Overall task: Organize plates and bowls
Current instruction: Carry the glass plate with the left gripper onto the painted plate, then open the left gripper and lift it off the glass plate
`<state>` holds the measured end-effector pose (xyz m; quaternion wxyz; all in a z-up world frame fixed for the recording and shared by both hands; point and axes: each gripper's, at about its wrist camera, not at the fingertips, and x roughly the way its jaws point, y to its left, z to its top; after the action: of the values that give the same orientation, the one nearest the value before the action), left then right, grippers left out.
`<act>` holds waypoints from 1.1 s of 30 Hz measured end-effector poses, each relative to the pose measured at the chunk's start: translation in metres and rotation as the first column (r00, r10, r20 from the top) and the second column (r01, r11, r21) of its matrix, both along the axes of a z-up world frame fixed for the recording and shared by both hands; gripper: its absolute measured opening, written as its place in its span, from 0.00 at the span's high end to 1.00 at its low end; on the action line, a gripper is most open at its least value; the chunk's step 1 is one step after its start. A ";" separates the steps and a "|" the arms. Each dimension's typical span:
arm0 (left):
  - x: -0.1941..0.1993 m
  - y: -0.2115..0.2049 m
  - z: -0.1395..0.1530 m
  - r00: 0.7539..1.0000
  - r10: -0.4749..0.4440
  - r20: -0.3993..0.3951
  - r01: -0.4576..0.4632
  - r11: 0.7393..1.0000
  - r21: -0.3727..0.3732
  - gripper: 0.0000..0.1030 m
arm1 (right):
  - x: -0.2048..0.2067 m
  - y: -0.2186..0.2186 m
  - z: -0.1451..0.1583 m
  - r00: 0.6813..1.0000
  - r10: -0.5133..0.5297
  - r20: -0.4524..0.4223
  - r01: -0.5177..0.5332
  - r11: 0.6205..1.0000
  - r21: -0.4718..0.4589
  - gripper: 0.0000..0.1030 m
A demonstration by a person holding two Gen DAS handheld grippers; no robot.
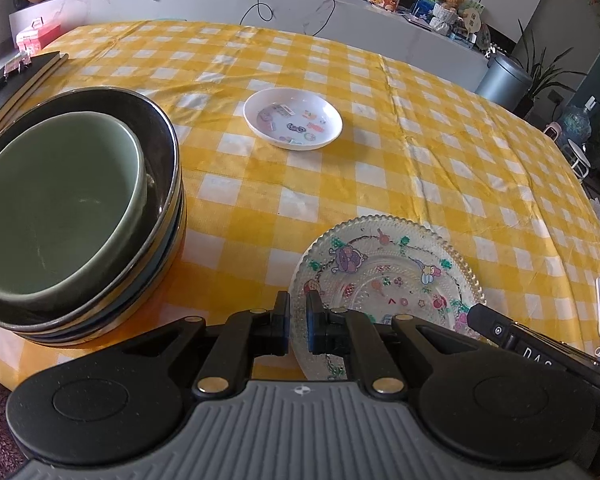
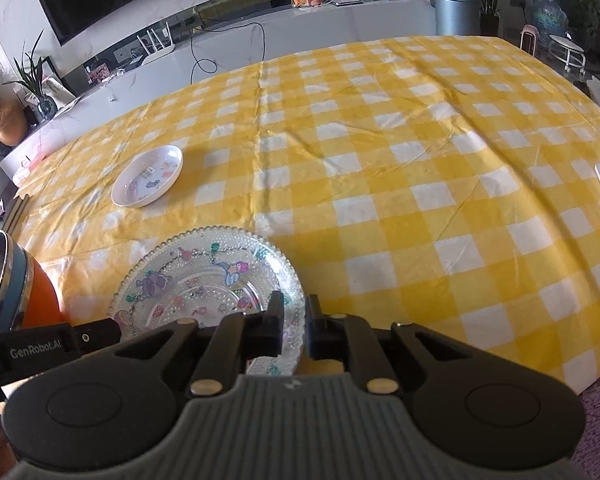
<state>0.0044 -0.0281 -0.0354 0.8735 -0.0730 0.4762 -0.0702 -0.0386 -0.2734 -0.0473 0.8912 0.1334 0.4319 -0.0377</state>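
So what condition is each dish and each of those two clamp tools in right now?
Glass plate: flat on the cloth, rim between both tools' jaws.
White dish: upright, alone mid-table, holds only printed pictures.
Green bowl: upright, empty, nested in the dark stack.
Dark plate stack: stacked, at the table's left.
Left gripper: jaws narrowly apart around the plate's left rim.
Right gripper: same, at its right rim.

My left gripper (image 1: pixel 298 322) had the stack of dark plates (image 1: pixel 152 248), topped by a green bowl (image 1: pixel 60 208), close on its left, blocking that side. The glass plate (image 1: pixel 384 276) lay directly ahead of both tools. Beyond it the checked tablecloth (image 2: pixel 420 168) stretched open, broken only by the small white dish (image 2: pixel 148 176).
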 end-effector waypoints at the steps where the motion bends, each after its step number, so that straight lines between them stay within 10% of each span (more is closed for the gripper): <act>1: 0.000 -0.001 0.000 1.000 -0.004 0.004 0.004 1.000 0.008 0.92 | 0.000 0.002 0.000 1.000 0.006 -0.001 -0.006 1.000 -0.012 0.92; 33: 0.049 0.003 0.049 0.986 -0.169 0.008 0.168 0.983 0.073 0.82 | 0.033 0.022 0.031 0.991 0.099 0.086 -0.095 0.994 -0.052 0.63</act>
<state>0.0533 -0.0251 0.0138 0.8697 -0.0005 0.4768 -0.1273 -0.0052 -0.2510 -0.0160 0.9131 0.0924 0.3972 0.0012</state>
